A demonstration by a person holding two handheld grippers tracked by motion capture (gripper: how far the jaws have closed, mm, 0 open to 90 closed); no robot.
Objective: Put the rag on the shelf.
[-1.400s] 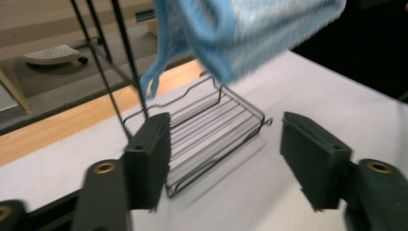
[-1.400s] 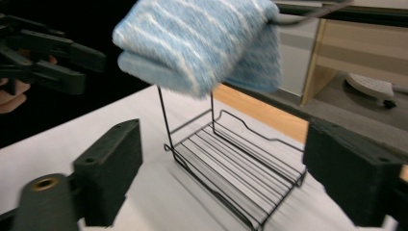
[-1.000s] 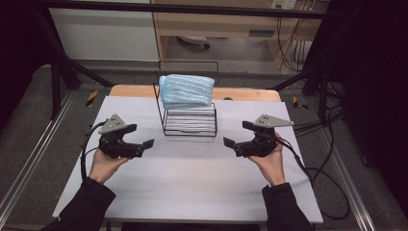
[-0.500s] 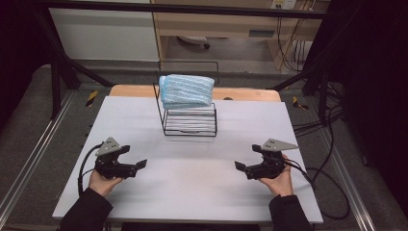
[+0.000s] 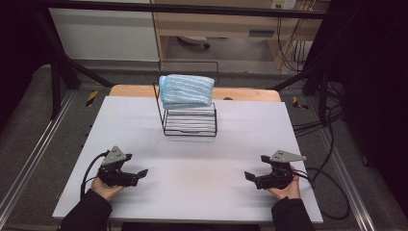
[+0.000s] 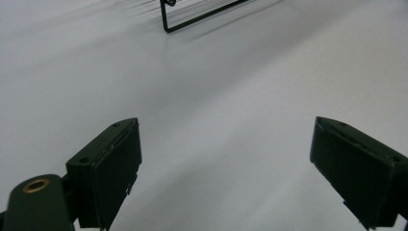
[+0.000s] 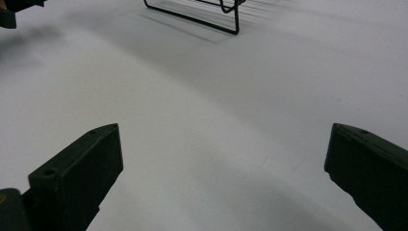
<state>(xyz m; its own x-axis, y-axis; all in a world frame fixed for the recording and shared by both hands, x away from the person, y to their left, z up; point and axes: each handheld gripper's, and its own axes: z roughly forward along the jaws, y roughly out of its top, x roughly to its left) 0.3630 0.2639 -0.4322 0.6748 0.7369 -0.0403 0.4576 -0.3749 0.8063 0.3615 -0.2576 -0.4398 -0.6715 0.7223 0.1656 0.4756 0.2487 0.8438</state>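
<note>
A white table (image 5: 192, 192) stands amid dark framing and cables. A folded blue cloth (image 5: 186, 90) tops a black wire rack (image 5: 190, 120) at the far centre, well apart from the left gripper (image 5: 137, 174) and right gripper (image 5: 252, 177), both spread wide and empty near the front edge.

cloth (image 5: 186, 90) blue, white-striped | rack (image 5: 190, 122) black wire | table (image 5: 202, 159) white

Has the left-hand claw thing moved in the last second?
Yes. The left gripper has pulled back toward the person, away from the wire rack.
</note>
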